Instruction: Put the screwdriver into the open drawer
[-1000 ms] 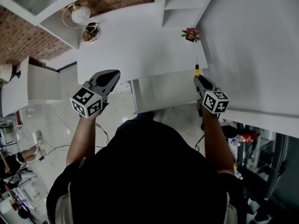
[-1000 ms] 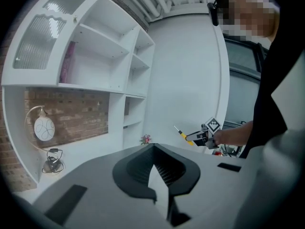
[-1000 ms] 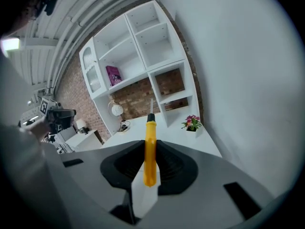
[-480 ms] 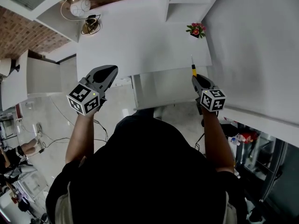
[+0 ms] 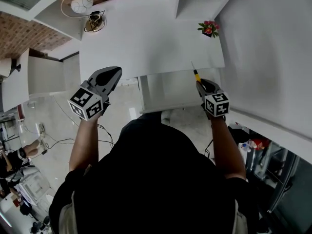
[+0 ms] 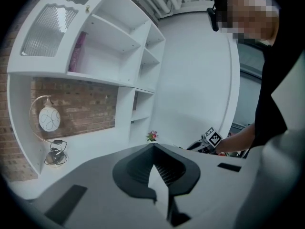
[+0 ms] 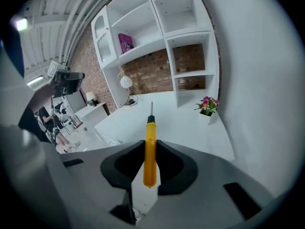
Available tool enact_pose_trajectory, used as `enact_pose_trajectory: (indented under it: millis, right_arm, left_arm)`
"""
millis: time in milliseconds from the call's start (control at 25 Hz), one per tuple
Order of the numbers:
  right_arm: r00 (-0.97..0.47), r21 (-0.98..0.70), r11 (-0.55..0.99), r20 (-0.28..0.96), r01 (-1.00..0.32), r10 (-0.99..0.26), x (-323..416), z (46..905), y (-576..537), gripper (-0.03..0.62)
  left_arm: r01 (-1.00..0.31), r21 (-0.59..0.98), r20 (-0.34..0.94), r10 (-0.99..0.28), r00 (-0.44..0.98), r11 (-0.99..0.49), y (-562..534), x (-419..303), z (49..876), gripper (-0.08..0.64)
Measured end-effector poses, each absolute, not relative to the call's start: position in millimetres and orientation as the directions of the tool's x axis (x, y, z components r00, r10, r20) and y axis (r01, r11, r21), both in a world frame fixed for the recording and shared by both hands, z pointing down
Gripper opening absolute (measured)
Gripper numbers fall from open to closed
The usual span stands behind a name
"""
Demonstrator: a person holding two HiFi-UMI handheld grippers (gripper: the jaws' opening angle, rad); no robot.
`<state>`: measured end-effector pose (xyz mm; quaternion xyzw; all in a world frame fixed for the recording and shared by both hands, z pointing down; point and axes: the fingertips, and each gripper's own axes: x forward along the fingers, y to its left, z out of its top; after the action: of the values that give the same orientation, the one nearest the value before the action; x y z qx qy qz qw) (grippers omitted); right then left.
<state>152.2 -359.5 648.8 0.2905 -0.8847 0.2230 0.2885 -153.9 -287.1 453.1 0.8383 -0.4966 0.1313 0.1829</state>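
A screwdriver with a yellow handle and a thin metal shaft is clamped between the jaws of my right gripper, its tip pointing forward over the white desk. In the head view the right gripper holds the screwdriver at the right end of the open white drawer, which sticks out from under the desk's front edge. My left gripper hovers off the desk's front left, above the floor; in its own view the left gripper is shut with nothing in it.
A small pot of pink flowers stands at the desk's right by the white wall. A round lamp and a cable sit at the back left before a brick wall. White shelves rise behind. A low white cabinet stands left.
My right gripper has carried the screwdriver a little left and forward, from the desk's right front edge to the drawer's right end. The left gripper has hardly shifted.
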Motion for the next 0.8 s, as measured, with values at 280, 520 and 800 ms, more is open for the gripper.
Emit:
enact_pose_trajectory:
  millis: [280, 520, 800]
  right_arm:
    - [-0.661, -0.224, 0.772, 0.683, -0.595, -0.311, 148.9, 683.5, -358.3, 0.081]
    - [-0.637, -0.199, 0.813, 0.729, -0.547, -0.25, 144.0, 712.7, -351.4, 0.08]
    - [-0.613, -0.193, 0.838, 0.765, -0.51, -0.196, 132.5, 746.4, -344.0, 0.078]
  left_arm:
    - [-0.879, 0.195, 0.433, -0.767, 0.475, -0.434, -295.7, -151.5, 465.3, 0.015]
    - [-0.88, 0.196, 0.451, -0.757, 0.473, -0.433, -304.5, -155.3, 472.8, 0.015]
    - [-0.874, 0.211, 0.461, -0.743, 0.484, -0.438, -311.5, -162.6, 485.9, 0.015]
